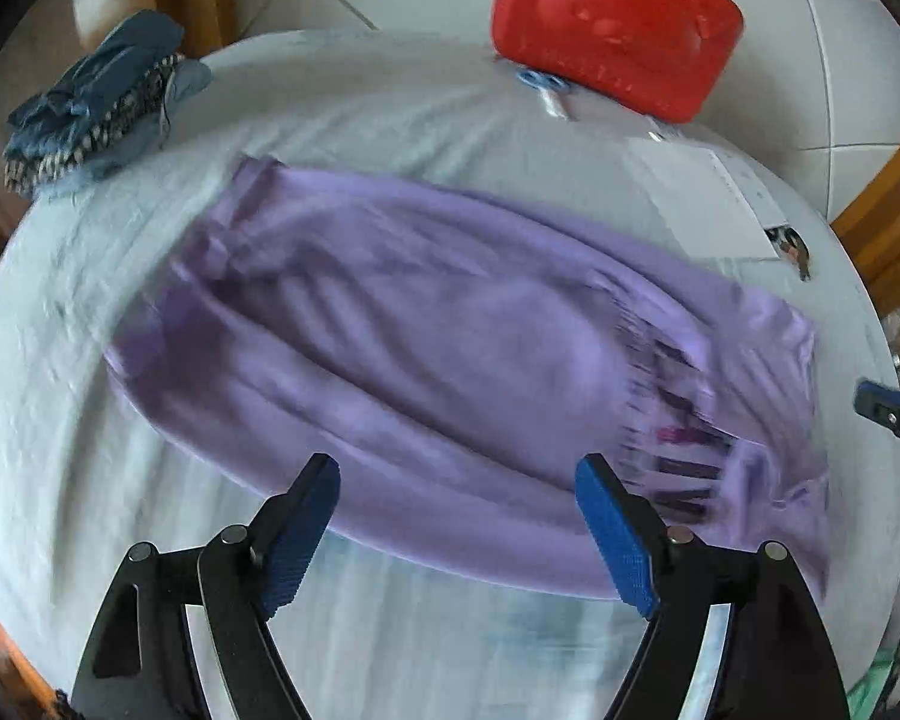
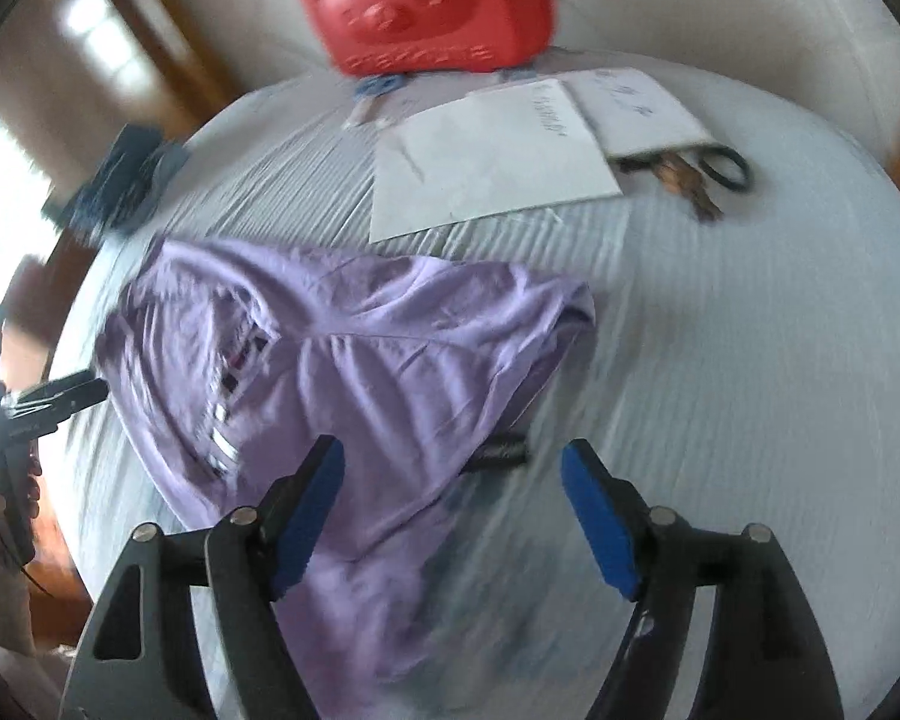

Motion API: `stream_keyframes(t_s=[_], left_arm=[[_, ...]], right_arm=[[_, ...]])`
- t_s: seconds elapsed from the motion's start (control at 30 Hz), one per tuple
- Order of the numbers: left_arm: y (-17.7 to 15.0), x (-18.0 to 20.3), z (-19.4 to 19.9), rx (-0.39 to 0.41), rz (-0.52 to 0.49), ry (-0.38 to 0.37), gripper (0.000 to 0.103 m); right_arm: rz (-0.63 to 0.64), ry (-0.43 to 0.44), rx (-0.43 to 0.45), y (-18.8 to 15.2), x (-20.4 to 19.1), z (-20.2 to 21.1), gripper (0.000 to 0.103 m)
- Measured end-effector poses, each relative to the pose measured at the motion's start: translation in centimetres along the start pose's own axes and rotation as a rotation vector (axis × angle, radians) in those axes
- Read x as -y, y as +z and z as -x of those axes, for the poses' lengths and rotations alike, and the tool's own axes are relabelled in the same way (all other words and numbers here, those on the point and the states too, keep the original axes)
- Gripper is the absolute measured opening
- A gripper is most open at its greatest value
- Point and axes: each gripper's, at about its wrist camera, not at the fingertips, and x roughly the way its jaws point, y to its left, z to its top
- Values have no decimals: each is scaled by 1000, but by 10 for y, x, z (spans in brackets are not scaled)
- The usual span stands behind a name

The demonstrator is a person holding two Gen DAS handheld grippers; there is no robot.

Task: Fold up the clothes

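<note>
Lilac garment (image 1: 450, 348), the piece being folded, lies on the white-covered round tabletop (image 1: 60, 420), roughly in its middle and on the near side of the red carry case (image 1: 615, 30) that stands at the far edge. It looks doubled over into a long band, though rumpled and uneven, with a dark-striped print (image 1: 678, 450) showing at one end and a small dark label (image 2: 501, 450) at the hem; a judgement from this lie is that a first fold is made and at least one more, plus smoothing, is left. A bundle of blue clothes (image 1: 96, 108) sits well to the left of the red case at the tabletop's rim, and whether it is folded or waiting cannot be told. White papers (image 2: 486, 162) and scissors (image 2: 714, 171) lie just in front of the case. The left claw (image 1: 459, 531) stands wide apart with nothing in it, above the garment's near edge. The right claw (image 2: 453, 519) is likewise spread and empty, one finger over the cloth, the other over bare cover.
</note>
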Motion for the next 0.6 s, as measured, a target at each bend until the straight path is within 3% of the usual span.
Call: stream_keyframes(t_s=[0.13, 0.3, 0.6], left_arm=[[-43, 66, -7, -14, 114, 20, 81], [-77, 143, -17, -43, 197, 72, 81], [-102, 213, -28, -75, 351, 101, 81]], right_arm=[[158, 119, -1, 10, 27, -2, 75], [291, 168, -26, 15, 46, 0, 75], [492, 193, -74, 27, 52, -28, 75]])
